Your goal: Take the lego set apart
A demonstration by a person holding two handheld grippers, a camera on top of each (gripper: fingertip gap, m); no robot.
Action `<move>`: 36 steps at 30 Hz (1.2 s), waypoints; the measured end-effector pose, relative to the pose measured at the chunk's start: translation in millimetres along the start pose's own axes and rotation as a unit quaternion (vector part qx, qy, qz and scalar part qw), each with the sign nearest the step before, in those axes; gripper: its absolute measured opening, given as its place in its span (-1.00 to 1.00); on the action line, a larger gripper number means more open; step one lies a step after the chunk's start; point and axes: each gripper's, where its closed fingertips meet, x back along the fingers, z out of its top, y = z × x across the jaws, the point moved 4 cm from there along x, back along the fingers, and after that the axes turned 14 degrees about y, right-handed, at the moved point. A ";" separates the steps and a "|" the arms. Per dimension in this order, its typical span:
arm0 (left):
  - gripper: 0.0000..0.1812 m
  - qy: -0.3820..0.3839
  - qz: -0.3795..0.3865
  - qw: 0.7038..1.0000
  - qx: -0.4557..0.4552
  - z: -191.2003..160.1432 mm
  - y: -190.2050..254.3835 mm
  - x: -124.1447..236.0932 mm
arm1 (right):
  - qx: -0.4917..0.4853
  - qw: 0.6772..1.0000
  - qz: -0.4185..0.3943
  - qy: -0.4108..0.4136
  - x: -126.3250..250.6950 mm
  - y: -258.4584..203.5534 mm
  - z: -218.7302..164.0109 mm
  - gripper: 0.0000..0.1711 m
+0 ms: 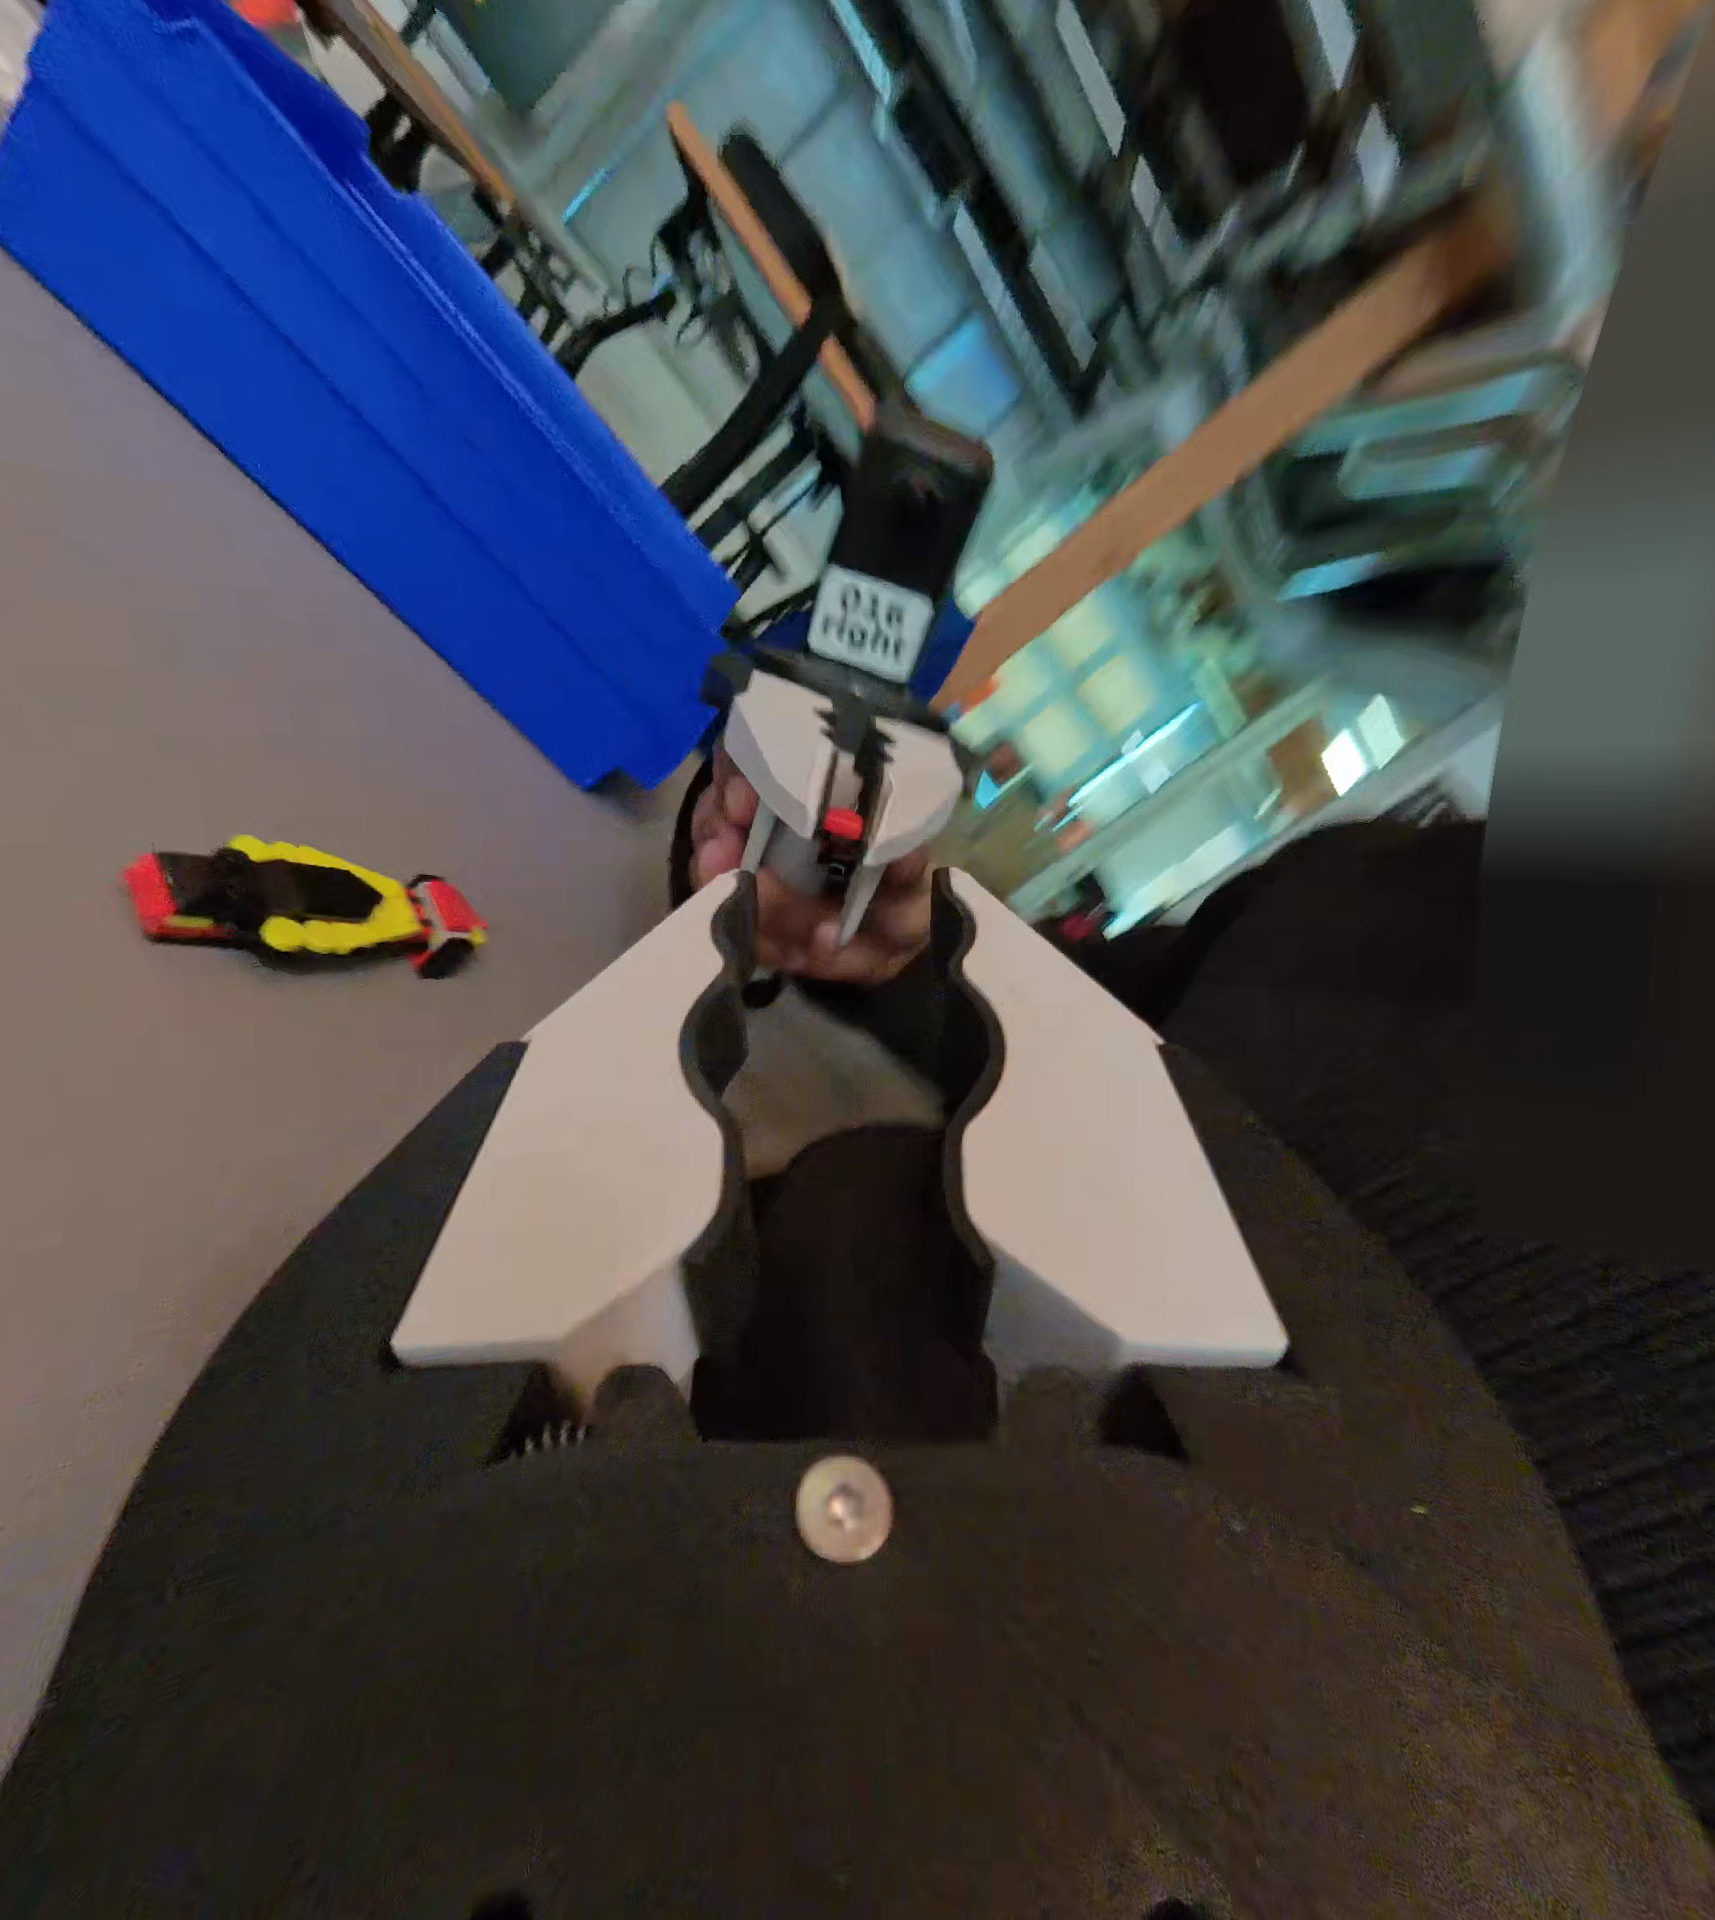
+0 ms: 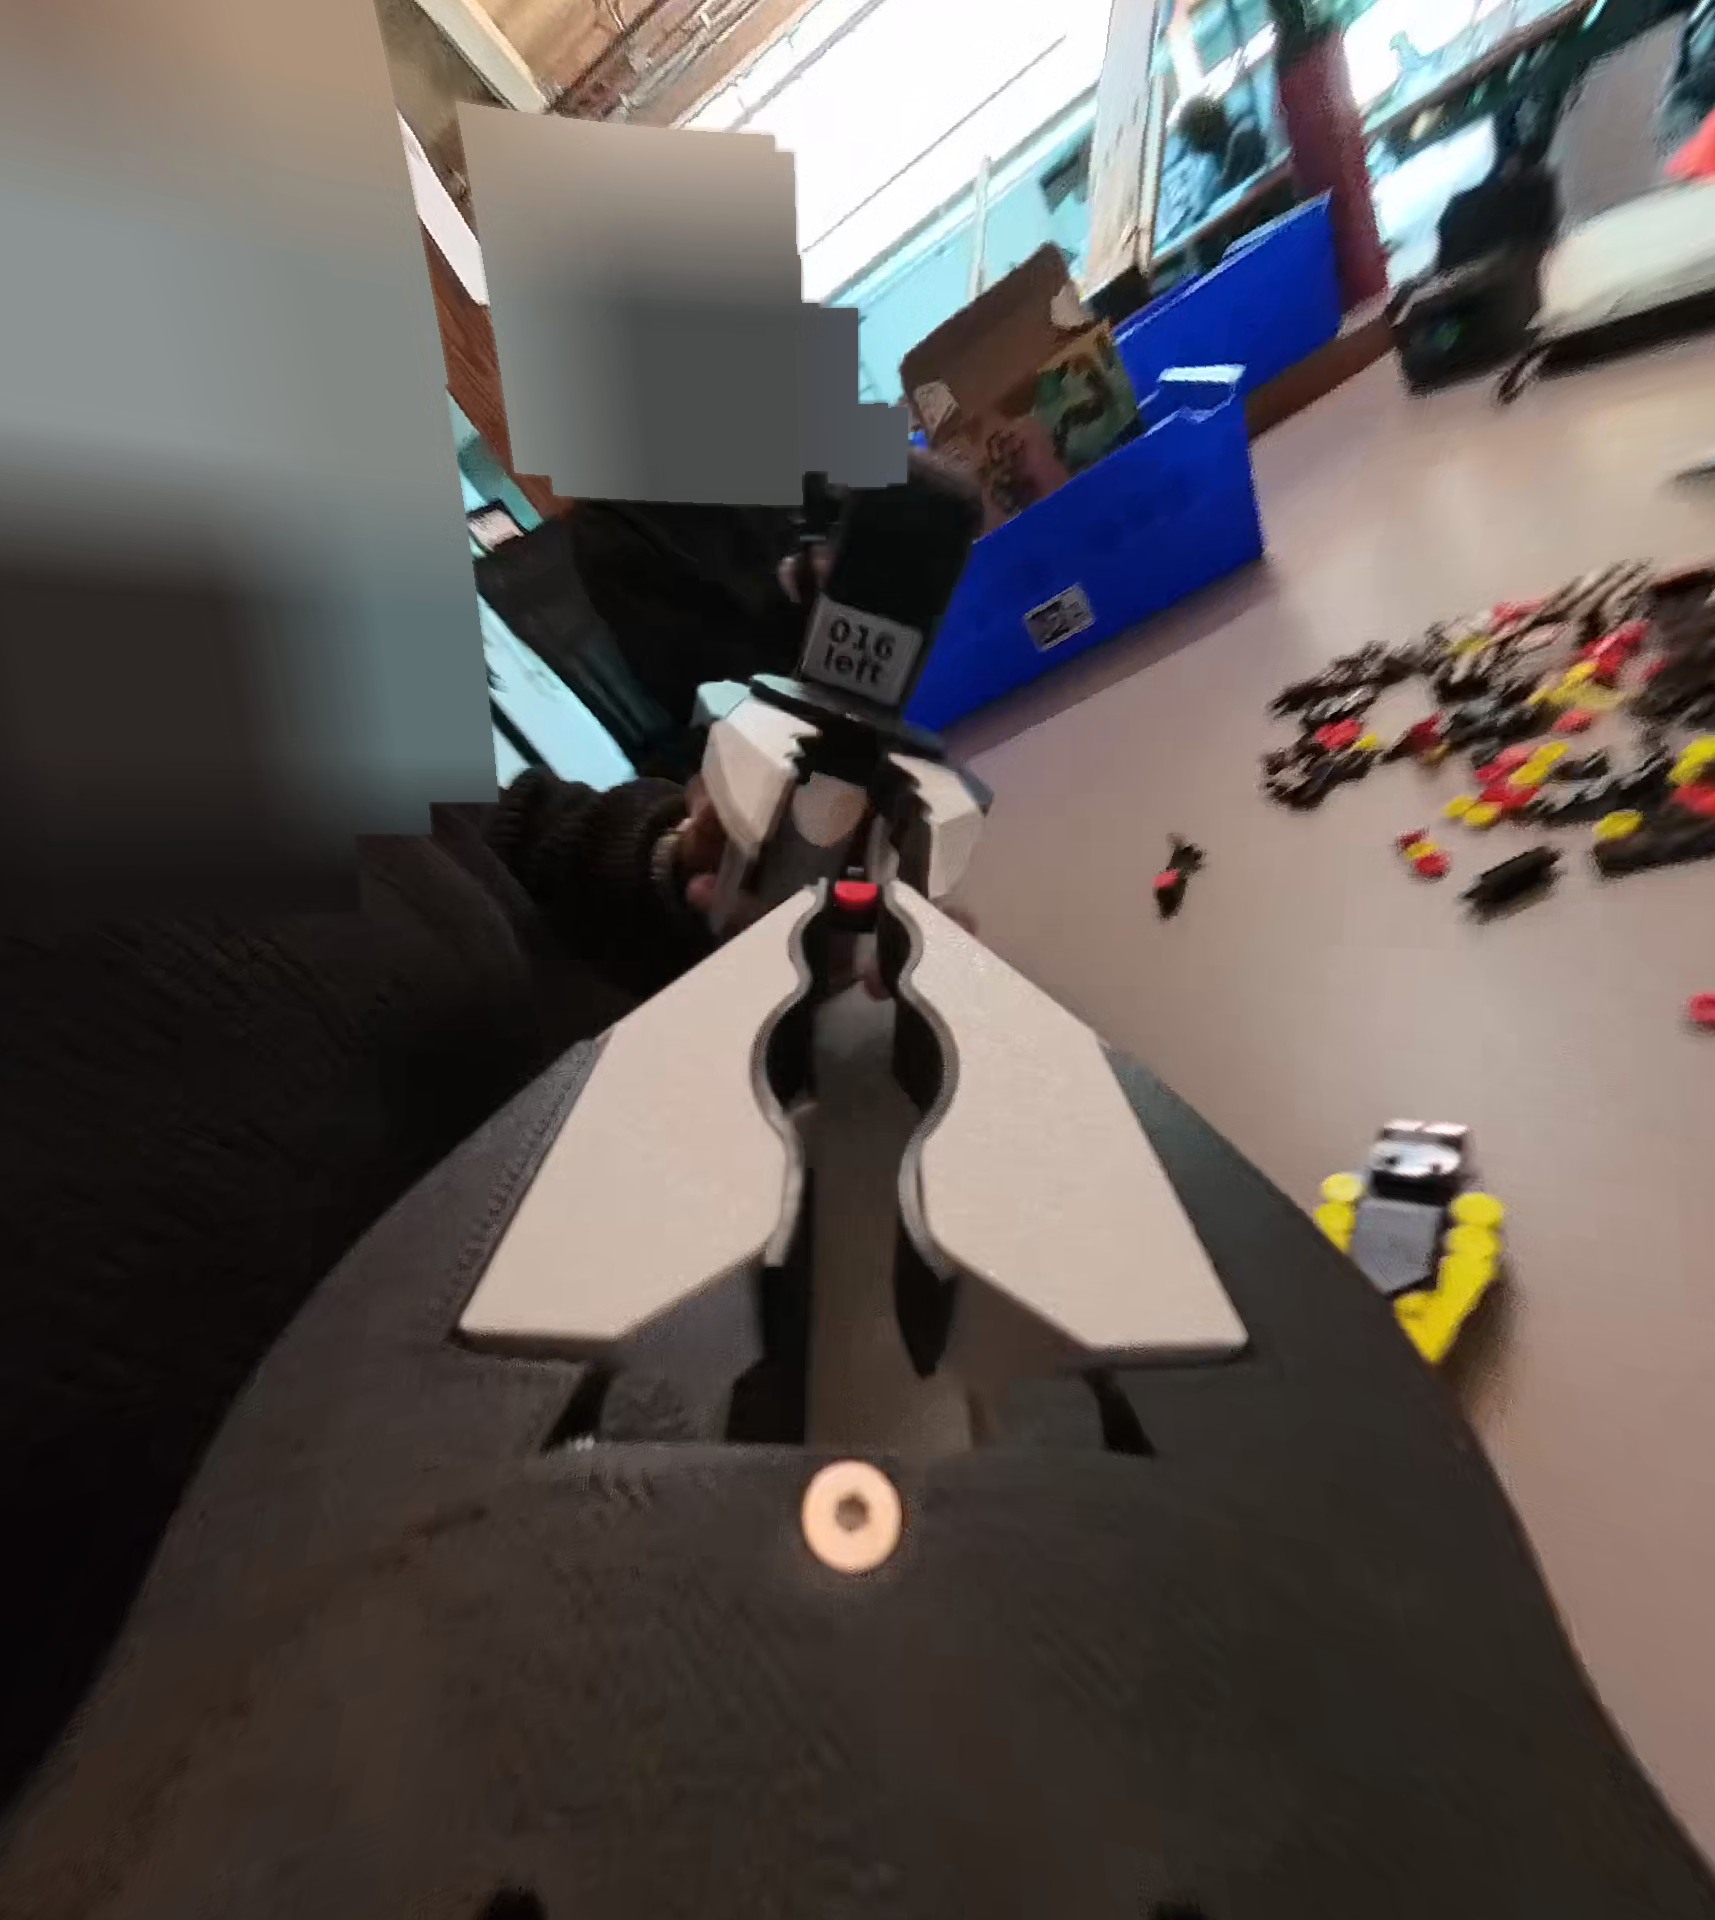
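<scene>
Red small piece (image 2: 854,896) was pinched between right tongs (image 2: 854,914) and left tongs (image 2: 837,873), facing at twelve o'clock; step: pulling apart. Next: drop onto bench (image 2: 1352,987).

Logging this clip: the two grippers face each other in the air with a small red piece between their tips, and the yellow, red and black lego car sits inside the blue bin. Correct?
Not quite. The lego car is not in the blue bin; it lies on the grey table, apart from the bin, as the left wrist view shows. The rest holds: the left gripper and right gripper face each other around a small red piece.
</scene>
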 end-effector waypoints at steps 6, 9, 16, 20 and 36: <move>-0.75 0.025 -0.010 0.991 0.132 -6.1 -2.5 -3.6 | 0.164 0.986 -0.028 -0.012 -6.0 -8.2 0.2 -0.93; -0.79 0.037 -0.035 0.977 0.207 -6.9 -2.3 -2.2 | 0.224 0.974 -0.022 -0.030 -8.4 -13.0 -3.8 -0.92; -0.96 0.015 -0.035 0.975 0.217 -10.5 -3.7 -1.3 | 0.336 0.940 -0.018 -0.065 -8.8 -18.2 -8.8 -0.92; -0.96 0.003 -0.036 0.978 0.204 -12.3 -3.2 -1.2 | 0.357 0.931 -0.009 -0.074 -7.9 -20.0 -10.2 -0.92; -0.97 -0.016 -0.016 0.988 0.154 -12.0 -6.1 0.5 | 0.376 0.922 0.005 -0.088 -7.0 -22.0 -14.4 -0.89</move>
